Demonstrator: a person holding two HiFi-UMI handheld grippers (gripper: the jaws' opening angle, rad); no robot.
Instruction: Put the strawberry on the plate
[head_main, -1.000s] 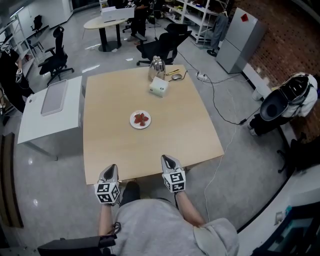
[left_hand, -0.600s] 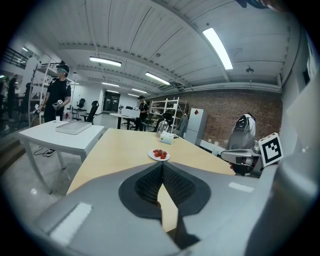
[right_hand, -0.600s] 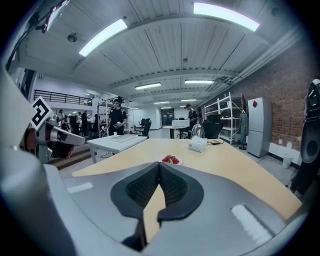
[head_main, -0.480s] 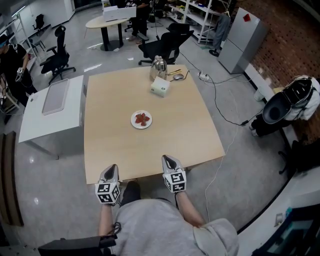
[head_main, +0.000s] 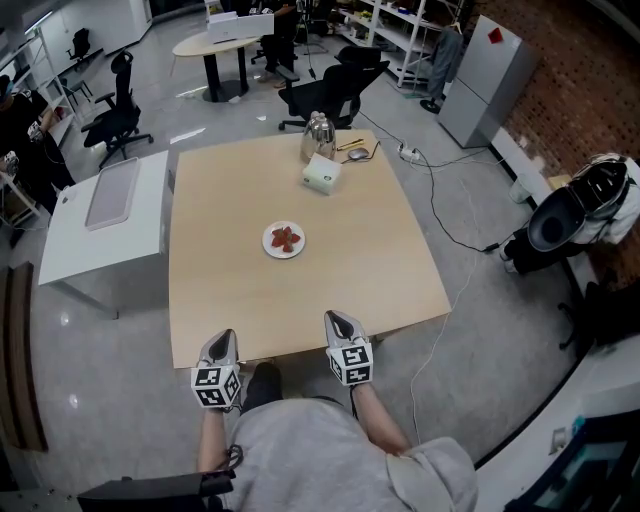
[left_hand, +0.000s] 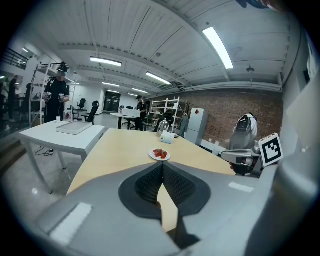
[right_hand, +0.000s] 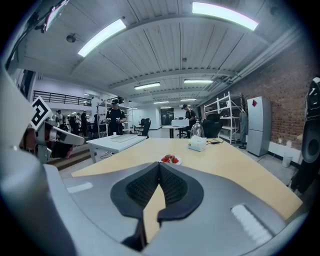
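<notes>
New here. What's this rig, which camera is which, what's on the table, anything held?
No robot: a person holds a left hand-held gripper and a right hand-held gripper, each with a marker cube. The top-down picture comes from a head camera; the other two come from cameras riding on each one, looking along its jaws. On the light wooden table sits a small white round plate with red strawberries; farther off are a white box and a metal kettle. Both are shut and empty.

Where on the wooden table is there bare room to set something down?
Bare: the whole near half between the plate, the left tongs and the right tongs, plus the strips from the plate to the left and right edges. Crowded: the far edge, around the kettle and white box.
</notes>
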